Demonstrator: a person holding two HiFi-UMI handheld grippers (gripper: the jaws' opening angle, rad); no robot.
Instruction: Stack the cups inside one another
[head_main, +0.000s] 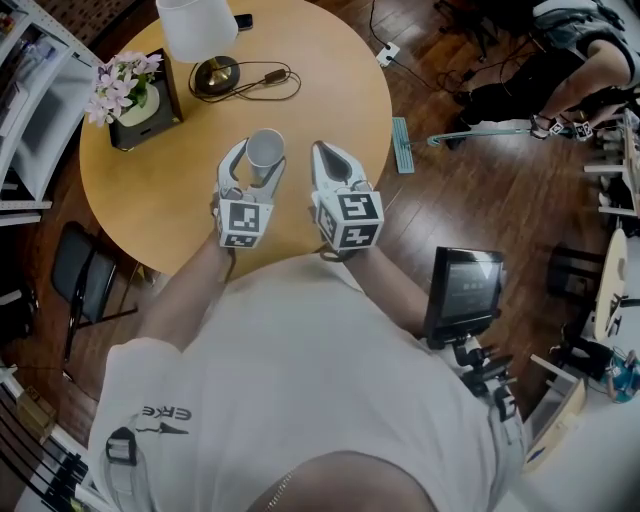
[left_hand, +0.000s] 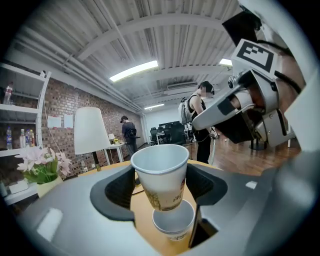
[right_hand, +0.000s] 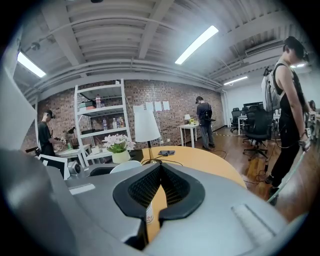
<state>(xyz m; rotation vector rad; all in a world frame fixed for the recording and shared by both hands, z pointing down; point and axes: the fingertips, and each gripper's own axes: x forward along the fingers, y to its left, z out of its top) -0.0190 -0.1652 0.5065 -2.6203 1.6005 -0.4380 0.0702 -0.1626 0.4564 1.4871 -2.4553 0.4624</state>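
**Head view:** A person in a white shirt stands at a round wooden surface with 2 tools. The left tool is clamped on a white paper cup, mouth up. The right tool sits just beside it, with its jaws together and nothing in them. A lamp and a box of pink flowers stand well apart, toward the far edge.

**Left gripper view:** The held cup is upright between the dark pads, gripped around its upper wall. Its base hangs over the open mouth of a second cup, which stands on the surface. Whether the base has already passed that rim is unclear. The upright, centred hold looks meant to let 1 cup slide straight into the other.

**Right gripper view:** The jaws meet at their tips and hold nothing. A sliver of printed cup shows through the gap beneath them. This tool probably stays to one side so the nesting has room.
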